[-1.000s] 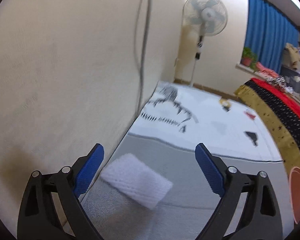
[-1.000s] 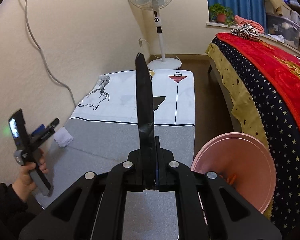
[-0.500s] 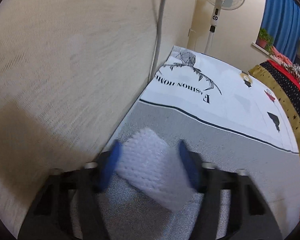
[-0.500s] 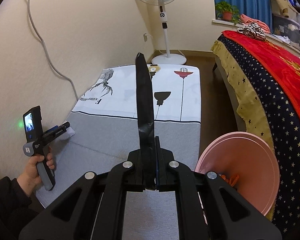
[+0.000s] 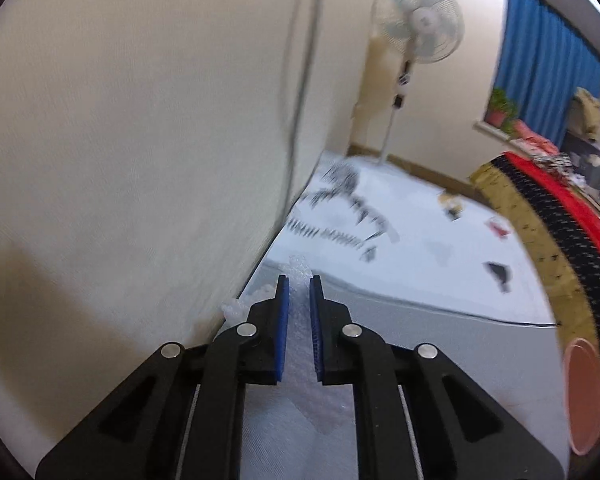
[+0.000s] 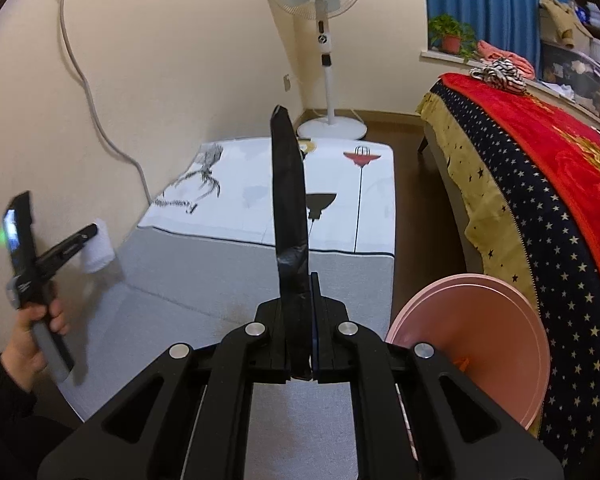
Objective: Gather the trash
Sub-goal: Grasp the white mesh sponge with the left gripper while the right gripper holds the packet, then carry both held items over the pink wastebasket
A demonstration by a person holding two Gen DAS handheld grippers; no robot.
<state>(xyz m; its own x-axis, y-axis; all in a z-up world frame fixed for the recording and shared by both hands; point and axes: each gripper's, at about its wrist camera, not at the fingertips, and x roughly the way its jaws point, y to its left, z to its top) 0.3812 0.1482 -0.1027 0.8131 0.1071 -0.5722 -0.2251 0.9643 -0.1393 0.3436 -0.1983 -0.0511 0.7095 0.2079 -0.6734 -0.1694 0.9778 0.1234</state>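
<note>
A white bubble-wrap piece (image 5: 298,270) is pinched between the blue pads of my left gripper (image 5: 299,285), whose jaws are closing on it. Its crumpled edges stick out past the fingertips. In the right wrist view, the left gripper (image 6: 89,233) holds that white piece (image 6: 99,248) off the grey mat (image 6: 204,280), close to the wall. My right gripper (image 6: 311,280) is shut on a long black strip (image 6: 288,184) that stands upright from its jaws. A pink bin (image 6: 480,320) sits low at the right, beside the bed; its rim (image 5: 584,392) also shows in the left wrist view.
The cream wall (image 5: 140,140) runs close along the left, with a grey cable (image 6: 92,100) hanging down it. A standing fan (image 6: 320,8) is at the far end of the printed mat (image 6: 252,184). A bed with a red starred blanket (image 6: 540,168) lines the right side.
The left gripper went from wide open around the white piece on the mat to closed on it, and lifted it. The right gripper kept still with the black strip.
</note>
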